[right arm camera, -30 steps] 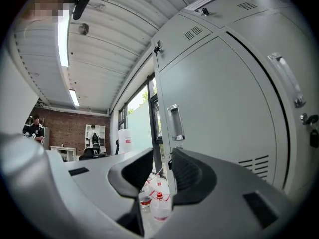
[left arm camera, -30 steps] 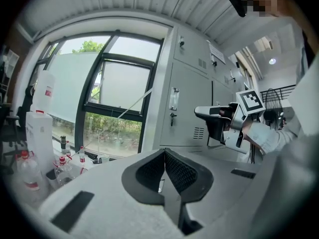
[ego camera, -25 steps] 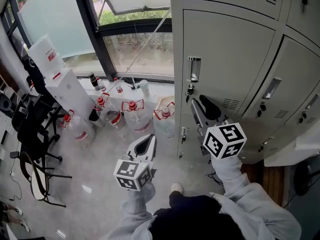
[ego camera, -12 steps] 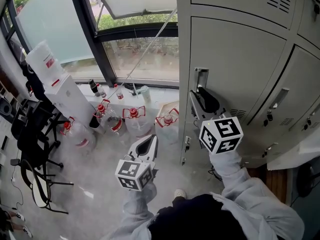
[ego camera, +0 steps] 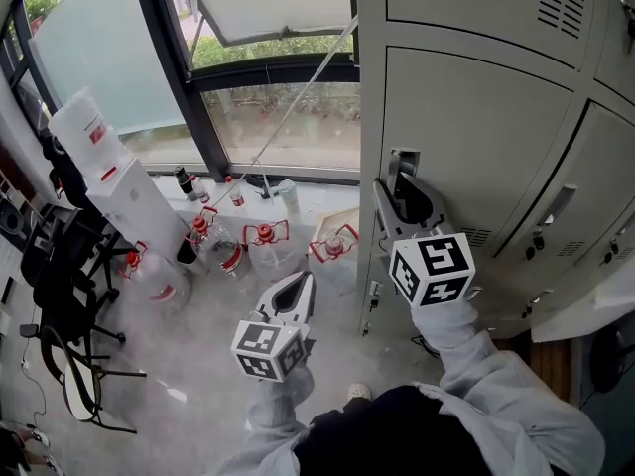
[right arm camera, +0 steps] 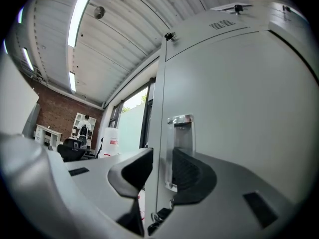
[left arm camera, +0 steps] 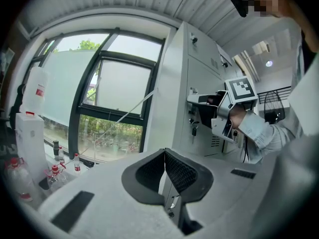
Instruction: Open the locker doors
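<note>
The grey locker door (ego camera: 466, 137) is closed, with its recessed metal handle (ego camera: 399, 165) near its left edge. My right gripper (ego camera: 399, 188) is up at that handle, marker cube toward me. In the right gripper view its jaws (right arm camera: 162, 163) stand partly apart astride the door's left edge. One pad is left of the edge and the other lies in front of the handle (right arm camera: 180, 133); I see no squeeze. My left gripper (ego camera: 298, 280) hangs lower left over the floor, away from the lockers. Its tips (left arm camera: 165, 152) meet on nothing.
More closed locker doors (ego camera: 566, 196) lie to the right and above. Several water jugs with red caps (ego camera: 268, 246) stand on the floor by the window (ego camera: 278, 107). A white water dispenser (ego camera: 124, 186) and black chairs (ego camera: 64, 296) are at the left.
My right gripper has risen along the locker front from the lower door to the handle above. The left gripper has stayed low beside it, still shut.
</note>
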`<state>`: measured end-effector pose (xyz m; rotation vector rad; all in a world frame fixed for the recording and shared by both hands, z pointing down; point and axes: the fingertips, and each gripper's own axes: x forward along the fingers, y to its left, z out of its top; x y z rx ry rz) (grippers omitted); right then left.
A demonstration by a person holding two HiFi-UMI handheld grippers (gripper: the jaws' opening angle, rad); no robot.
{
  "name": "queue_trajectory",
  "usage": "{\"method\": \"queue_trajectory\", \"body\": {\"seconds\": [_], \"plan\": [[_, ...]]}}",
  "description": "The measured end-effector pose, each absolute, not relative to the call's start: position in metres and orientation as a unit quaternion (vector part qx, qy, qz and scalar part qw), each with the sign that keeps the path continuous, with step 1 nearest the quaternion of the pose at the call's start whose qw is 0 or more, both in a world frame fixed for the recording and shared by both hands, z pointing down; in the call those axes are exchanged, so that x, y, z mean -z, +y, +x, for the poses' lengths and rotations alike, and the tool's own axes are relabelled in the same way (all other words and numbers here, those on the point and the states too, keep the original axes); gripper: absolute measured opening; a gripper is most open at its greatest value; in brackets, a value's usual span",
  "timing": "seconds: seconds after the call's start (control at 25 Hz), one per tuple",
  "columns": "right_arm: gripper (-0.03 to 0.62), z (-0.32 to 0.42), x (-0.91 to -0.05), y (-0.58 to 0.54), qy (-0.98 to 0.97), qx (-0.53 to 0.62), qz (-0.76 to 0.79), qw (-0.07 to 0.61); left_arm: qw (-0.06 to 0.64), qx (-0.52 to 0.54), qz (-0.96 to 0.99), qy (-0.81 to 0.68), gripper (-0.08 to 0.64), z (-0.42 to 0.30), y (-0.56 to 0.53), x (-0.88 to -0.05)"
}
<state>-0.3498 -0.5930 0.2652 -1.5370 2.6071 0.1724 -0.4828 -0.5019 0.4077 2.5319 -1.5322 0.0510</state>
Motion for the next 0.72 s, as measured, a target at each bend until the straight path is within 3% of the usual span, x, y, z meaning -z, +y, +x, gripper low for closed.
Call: {"method": "queue_trajectory", "body": {"seconds": [0.72], "plan": [[0.103, -0.352, -0.265, -0.558, 0.861, -0.049, -0.505, 0.041, 0.093, -0.018, 0.850, -0.518, 0.009, -0.481, -0.462, -0.410]]}}
